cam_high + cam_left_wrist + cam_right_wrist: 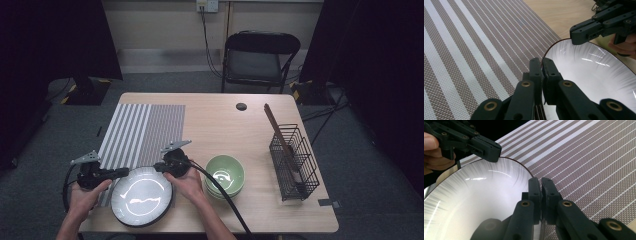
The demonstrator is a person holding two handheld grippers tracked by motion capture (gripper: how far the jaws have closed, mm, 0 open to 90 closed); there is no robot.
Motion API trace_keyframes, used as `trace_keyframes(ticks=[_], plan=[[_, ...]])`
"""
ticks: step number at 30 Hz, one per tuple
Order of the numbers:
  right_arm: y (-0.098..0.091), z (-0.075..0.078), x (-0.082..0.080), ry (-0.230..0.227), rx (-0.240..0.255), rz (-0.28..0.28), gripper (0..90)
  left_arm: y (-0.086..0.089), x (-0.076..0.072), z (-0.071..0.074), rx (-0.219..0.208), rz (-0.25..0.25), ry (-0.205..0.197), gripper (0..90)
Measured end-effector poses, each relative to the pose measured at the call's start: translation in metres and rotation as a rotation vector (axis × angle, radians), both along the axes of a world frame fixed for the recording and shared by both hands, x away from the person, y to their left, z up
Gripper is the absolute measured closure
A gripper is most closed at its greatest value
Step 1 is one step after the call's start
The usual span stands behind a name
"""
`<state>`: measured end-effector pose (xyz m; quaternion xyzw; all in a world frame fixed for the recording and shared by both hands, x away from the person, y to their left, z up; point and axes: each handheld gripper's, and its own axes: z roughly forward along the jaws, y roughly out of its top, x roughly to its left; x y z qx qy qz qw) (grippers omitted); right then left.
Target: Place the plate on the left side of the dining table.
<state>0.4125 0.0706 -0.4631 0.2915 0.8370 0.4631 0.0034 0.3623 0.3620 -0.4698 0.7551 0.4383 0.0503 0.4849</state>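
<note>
Plate (141, 195) on table (250, 125), left gripper (121, 173) and right gripper (159, 167) jaws clamped on its rim

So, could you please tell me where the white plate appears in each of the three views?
High view: the white plate sits at the bottom, left of centre, between the two hands.
Left gripper view: it fills the lower right, its rim clamped by the left tool.
Right gripper view: it fills the lower left, its rim clamped by the right tool.
Shared landmark: the striped placemat.
</note>
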Motion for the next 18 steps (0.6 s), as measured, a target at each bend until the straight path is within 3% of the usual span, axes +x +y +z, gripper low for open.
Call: trace_keyframes(ticks=[4, 7, 18], plan=[[-0.0008, -0.0006, 0.0008, 0.007, 0.012, 0.002, 87.6, -0.0023, 0.0012, -0.002, -0.003, -0.004, 0.01, 86.0], [0.0003, -0.0006, 0.0014, 0.008, 0.016, 0.0, 87.6, -0.0055, 0.0014, -0.0013, 0.032, 0.001, -0.003, 84.7], [0.0047, 0.0052, 0.005, -0.016, 0.043, 0.003, 87.6, 0.0002, 0.0016, 0.0042, 0.025, -0.003, -0.027, 86.6]])
